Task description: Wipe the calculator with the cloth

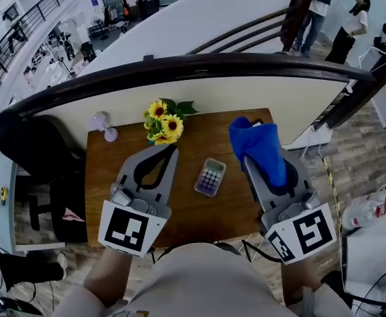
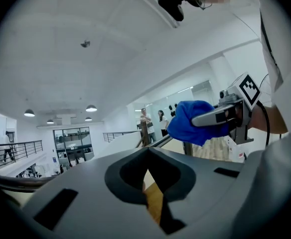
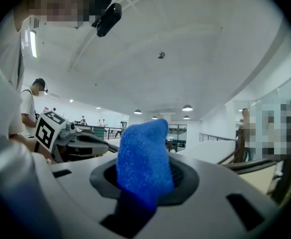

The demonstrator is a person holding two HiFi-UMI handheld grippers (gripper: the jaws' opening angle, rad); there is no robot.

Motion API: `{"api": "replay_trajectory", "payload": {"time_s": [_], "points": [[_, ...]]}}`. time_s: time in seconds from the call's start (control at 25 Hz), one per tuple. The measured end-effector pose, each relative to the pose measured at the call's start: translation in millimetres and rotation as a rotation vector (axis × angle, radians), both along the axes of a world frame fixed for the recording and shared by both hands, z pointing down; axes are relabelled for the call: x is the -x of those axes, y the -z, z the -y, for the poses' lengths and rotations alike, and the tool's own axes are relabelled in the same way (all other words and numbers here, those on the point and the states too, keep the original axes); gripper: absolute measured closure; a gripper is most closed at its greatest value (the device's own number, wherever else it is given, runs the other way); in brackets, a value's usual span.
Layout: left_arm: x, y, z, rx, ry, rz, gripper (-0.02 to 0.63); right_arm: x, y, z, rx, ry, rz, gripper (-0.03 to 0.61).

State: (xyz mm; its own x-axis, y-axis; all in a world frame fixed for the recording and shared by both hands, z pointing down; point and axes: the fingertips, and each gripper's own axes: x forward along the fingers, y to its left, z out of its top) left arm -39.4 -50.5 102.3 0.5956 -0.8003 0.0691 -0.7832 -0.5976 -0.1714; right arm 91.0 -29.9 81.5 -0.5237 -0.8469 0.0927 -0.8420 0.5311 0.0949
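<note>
The brown wooden counter (image 1: 193, 213) fills the middle of the head view, with both tools held above its near half. The right tool (image 1: 258, 152) has its jaws clamped on a blue cloth (image 1: 262, 147), which bunches up between them and covers their tips. The left tool (image 1: 172, 148) has its jaws brought together with tips meeting and nothing between them, only a strip of counter wood showing through the gap lower down. A bunch of sunflowers (image 1: 164, 125) sits at the back edge of the counter, near the left tool's tips. The calculator (image 1: 210, 177) lies flat on the counter between the two tools, touching neither. A small lilac object (image 1: 104, 125) stands at the back left corner
</note>
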Motion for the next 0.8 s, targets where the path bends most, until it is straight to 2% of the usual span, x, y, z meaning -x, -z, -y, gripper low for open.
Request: {"api": "replay_trajectory", "payload": {"time_s": [0.16,0.32,0.48,0.6,0.8], "points": [[4,10,-14,-0.011,0.003,-0.025,0.611,0,-6,-9,-0.030,-0.011,-0.064,0.446],[9,2,-24,-0.005,0.005,-0.015,0.611,-1,-26,-16,0.022,0.006,-0.093,0.446],[15,-21,-24,0.041,0.023,-0.003,0.612,-1,-42,-22,0.076,0.016,-0.072,0.446],[17,-31,-25,0.067,0.028,-0.003,0.612,3,-48,-23,0.083,0.021,-0.082,0.446],[7,-32,-27,0.057,0.006,0.005,0.612,0,-58,-21,0.082,-0.003,-0.141,0.446]]}}
